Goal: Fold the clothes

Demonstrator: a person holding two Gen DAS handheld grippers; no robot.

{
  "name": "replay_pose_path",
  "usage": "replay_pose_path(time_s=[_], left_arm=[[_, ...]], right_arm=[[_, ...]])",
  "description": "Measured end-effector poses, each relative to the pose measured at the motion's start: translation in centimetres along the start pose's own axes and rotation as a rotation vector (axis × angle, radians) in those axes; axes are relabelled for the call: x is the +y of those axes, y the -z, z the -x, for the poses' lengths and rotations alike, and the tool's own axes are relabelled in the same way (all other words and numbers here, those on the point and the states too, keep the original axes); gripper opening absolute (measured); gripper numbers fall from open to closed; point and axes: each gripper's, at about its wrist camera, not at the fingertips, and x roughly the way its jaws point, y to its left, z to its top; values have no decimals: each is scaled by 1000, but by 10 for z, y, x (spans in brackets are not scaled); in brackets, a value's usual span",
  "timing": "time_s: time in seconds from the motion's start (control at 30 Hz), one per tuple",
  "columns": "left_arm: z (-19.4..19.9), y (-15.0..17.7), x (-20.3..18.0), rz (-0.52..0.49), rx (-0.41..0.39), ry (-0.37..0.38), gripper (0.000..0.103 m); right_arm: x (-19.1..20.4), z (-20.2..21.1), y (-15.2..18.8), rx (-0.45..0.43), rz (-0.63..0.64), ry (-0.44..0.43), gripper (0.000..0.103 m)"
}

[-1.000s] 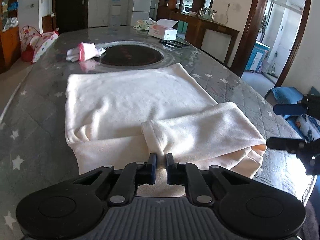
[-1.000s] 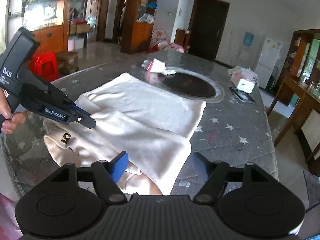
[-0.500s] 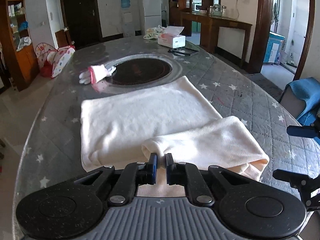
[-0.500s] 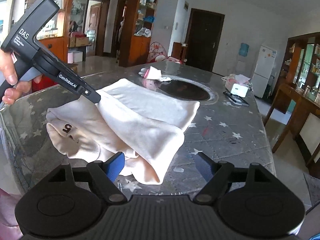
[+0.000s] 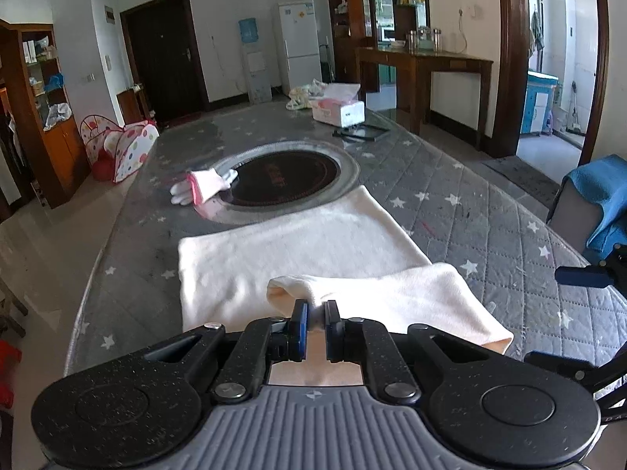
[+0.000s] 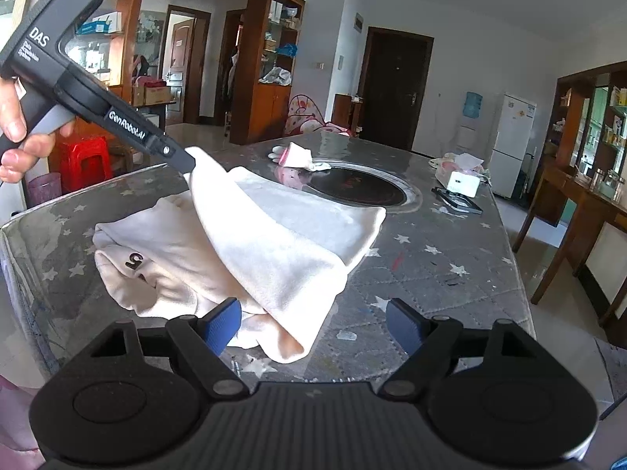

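Note:
A cream sweatshirt (image 5: pixel 298 246) lies on the grey star-patterned table (image 5: pixel 462 203), its body spread flat toward the round black hob. My left gripper (image 5: pixel 316 327) is shut on the cuff of one sleeve (image 5: pixel 411 301) and holds it raised above the table. In the right wrist view that sleeve (image 6: pixel 274 250) drapes in a slope from the left gripper (image 6: pixel 188 162) down to the near edge, beside bunched cloth with a black "5" (image 6: pixel 135 260). My right gripper (image 6: pixel 313 327) stands open just before the sleeve's low end, with nothing between its fingers.
Pink-and-white gloves (image 5: pixel 203 190) rest by the round black hob (image 5: pixel 286 178). A tissue box (image 5: pixel 339 111) and a dark flat frame (image 5: pixel 360 133) sit at the far end. A blue-draped chair (image 5: pixel 595 203) stands right of the table. A hand (image 6: pixel 19 129) holds the left gripper.
My left gripper has lifted the sleeve cuff higher off the table, so the sleeve now hangs in a steeper slope. The right gripper stays open near the table's edge.

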Motion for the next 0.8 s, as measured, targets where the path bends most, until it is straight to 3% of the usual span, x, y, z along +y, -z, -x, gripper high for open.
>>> replay_pose_path(time_s=[0.43, 0.8], left_arm=[[20, 3, 27, -4, -111, 74, 9], [12, 38, 70, 107, -99, 127, 9]], right_arm=[[13, -25, -14, 86, 24, 7, 86], [26, -56, -16, 171, 85, 83, 86]])
